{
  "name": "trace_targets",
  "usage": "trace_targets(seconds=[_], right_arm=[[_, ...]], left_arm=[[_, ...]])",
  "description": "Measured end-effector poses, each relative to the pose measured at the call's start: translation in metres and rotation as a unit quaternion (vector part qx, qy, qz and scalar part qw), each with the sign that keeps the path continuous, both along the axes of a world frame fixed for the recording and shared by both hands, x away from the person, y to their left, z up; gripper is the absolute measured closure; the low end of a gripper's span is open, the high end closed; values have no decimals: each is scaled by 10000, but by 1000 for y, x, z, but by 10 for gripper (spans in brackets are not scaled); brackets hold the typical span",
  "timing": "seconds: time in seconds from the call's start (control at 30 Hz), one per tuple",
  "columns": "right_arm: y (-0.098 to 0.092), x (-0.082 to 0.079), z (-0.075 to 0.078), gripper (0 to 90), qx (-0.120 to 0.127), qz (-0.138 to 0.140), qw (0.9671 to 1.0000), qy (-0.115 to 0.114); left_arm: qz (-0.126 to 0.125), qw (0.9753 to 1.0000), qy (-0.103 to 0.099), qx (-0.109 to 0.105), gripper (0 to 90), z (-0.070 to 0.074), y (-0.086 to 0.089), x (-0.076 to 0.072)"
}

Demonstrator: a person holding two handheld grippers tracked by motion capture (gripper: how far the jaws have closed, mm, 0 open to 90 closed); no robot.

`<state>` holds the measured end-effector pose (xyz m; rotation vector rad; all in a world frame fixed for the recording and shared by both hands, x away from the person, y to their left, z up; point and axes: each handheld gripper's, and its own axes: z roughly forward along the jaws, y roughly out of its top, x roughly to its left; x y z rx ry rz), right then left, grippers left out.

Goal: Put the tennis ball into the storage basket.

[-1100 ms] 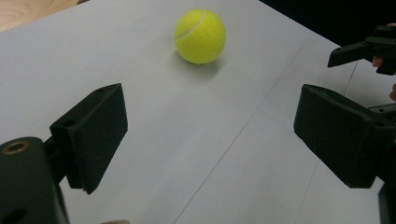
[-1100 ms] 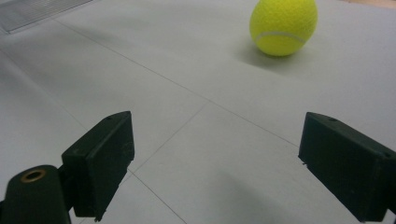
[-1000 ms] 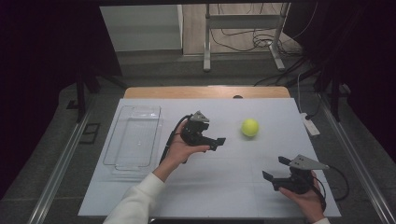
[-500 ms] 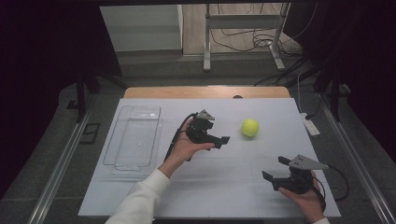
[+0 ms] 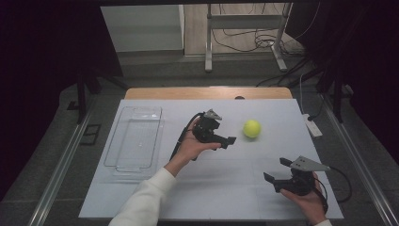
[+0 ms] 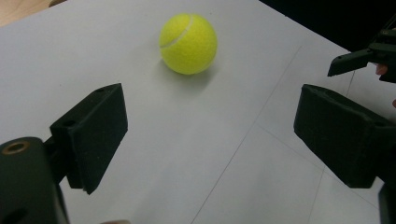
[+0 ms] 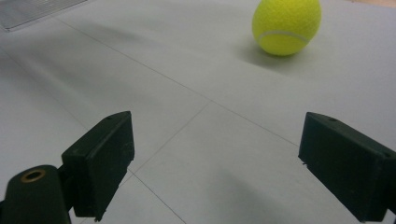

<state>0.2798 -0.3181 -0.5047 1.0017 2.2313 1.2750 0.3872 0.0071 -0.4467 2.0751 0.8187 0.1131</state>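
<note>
A yellow tennis ball (image 5: 252,128) rests on the white table cover, right of the middle. My left gripper (image 5: 225,133) is held just left of the ball, open, with its jaws pointing at it. In the left gripper view the ball (image 6: 188,43) lies ahead of the gripper (image 6: 210,114), beyond the jaw tips, and nothing is between the jaws. My right gripper (image 5: 276,170) sits low near the front right of the table, open and empty. In the right gripper view the ball (image 7: 286,25) is far ahead of the gripper (image 7: 215,137).
A clear plastic tray (image 5: 134,139) stands on the left side of the table, and its corner (image 7: 37,8) shows in the right gripper view. A white power strip (image 5: 312,126) lies at the right edge. The right gripper (image 6: 369,56) appears at the upper right of the left gripper view.
My left gripper has drifted a little to the right, closer to the ball. The right gripper and the ball have stayed put.
</note>
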Motion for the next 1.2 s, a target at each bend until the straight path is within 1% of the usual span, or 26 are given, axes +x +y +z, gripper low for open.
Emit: trace_targets(seconds=[0.27,0.37,0.53,0.77,1.2], right_arm=[[0,0,0,108,0,-5,10000,4],[0,0,0,108,23,5,10000,-1],[0,0,0,108,35,10,10000,4],[0,0,0,108,46,13,10000,9],[0,1,0,107,29,9,10000,21]], left_arm=[[-7,10000,40,5,111,0,-6,6],[-27,10000,57,35,110,-2,-8,9],[-9,10000,95,16,110,-4,-12,13],[-45,9999,123,79,110,-6,-17,19],[-52,9998,154,124,111,-8,-27,29]])
